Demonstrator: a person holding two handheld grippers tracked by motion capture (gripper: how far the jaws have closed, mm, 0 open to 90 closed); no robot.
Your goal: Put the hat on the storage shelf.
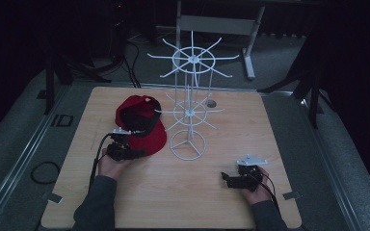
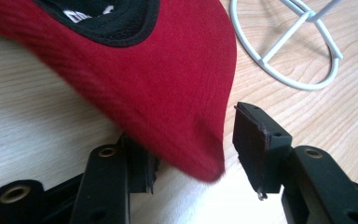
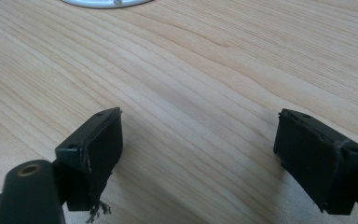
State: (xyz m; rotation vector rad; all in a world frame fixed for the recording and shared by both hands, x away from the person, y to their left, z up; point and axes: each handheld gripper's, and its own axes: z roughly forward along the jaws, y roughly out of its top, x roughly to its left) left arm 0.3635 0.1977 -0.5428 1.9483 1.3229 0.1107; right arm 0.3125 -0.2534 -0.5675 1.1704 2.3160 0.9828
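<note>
Two grippers: I hold one in each hand over the desk (image 1: 139, 202), and only the left one is at work.
Cap place: the red cap (image 1: 142, 122) lies crown-down on the desk, just left of the white wire rack (image 1: 189, 113), its brim pointing back toward me.
Left gripper: my left gripper (image 1: 136, 154) sits low at the brim edge (image 2: 205, 154), so the jaws come in level with the cloth rather than from above.
Left jaws: spread apart, with the brim tip between them; the left pad (image 2: 142, 163) seems tucked under the cloth, the right pad (image 2: 251, 144) stands clear of it, so nothing is pinched yet.
Why the brim: I judge it the stiffest part, the easiest thing to lift the cap by toward a rack arm.
Right gripper: my right gripper (image 1: 225, 177) rests near the desk's front right, well apart from the cap.
Right jaws: wide, released, bare wood between them; parked until needed.
Rack base: its ring (image 2: 289, 51) is near the brim.
</note>
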